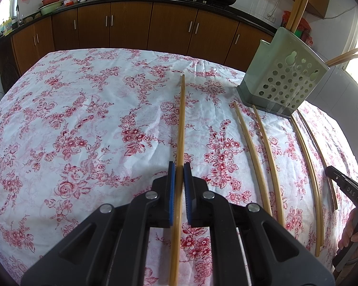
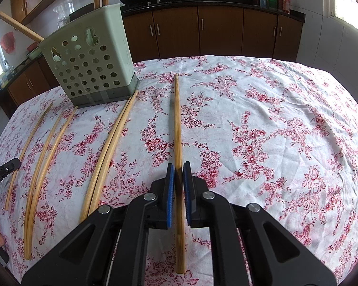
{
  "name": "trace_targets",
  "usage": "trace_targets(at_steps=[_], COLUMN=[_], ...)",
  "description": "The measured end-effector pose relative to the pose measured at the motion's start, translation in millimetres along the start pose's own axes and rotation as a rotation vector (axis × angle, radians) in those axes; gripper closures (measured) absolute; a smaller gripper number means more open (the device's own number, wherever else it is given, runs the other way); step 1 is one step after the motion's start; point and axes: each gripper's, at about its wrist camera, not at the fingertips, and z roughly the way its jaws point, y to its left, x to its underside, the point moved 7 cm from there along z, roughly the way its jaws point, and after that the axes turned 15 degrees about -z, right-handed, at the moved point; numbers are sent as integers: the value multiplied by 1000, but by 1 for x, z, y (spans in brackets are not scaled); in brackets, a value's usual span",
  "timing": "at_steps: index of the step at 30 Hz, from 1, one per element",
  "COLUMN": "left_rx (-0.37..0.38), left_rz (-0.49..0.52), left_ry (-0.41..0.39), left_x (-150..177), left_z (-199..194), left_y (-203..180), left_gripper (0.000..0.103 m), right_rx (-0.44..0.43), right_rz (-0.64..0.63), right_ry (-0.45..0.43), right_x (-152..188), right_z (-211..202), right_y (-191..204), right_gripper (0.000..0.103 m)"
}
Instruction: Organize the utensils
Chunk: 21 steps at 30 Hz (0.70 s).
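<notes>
Chopsticks are the things at hand: the left gripper [image 1: 178, 166] is clamped on one bamboo chopstick [image 1: 181, 124], and the right gripper [image 2: 178, 166] is clamped on another chopstick [image 2: 177, 124], each stick running forward between blue pads [image 1: 171, 190] over the floral tablecloth [image 1: 83, 119]. Between the two grippers, loose chopsticks [image 2: 102, 152] lie side by side on the cloth, running from its near edge toward the far edge. Beyond them stands a pale green perforated holder [image 2: 88, 66] with more chopsticks upright in it. Farther off are brown kitchen cabinets [image 1: 131, 26].
</notes>
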Motion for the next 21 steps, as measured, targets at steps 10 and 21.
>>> trace_targets(at_steps=[10, 21], left_rx=[-4, -94], left_rz=[6, 129], left_ry=[0, -16], left_x=[-1, 20], left_z=[0, -12], left_y=[2, -5], left_gripper=[93, 95], right_rx=[3, -5], right_rz=[1, -9], right_ry=[0, -2], right_x=[2, 16], right_z=[-3, -16], right_y=[0, 4], right_gripper=[94, 95])
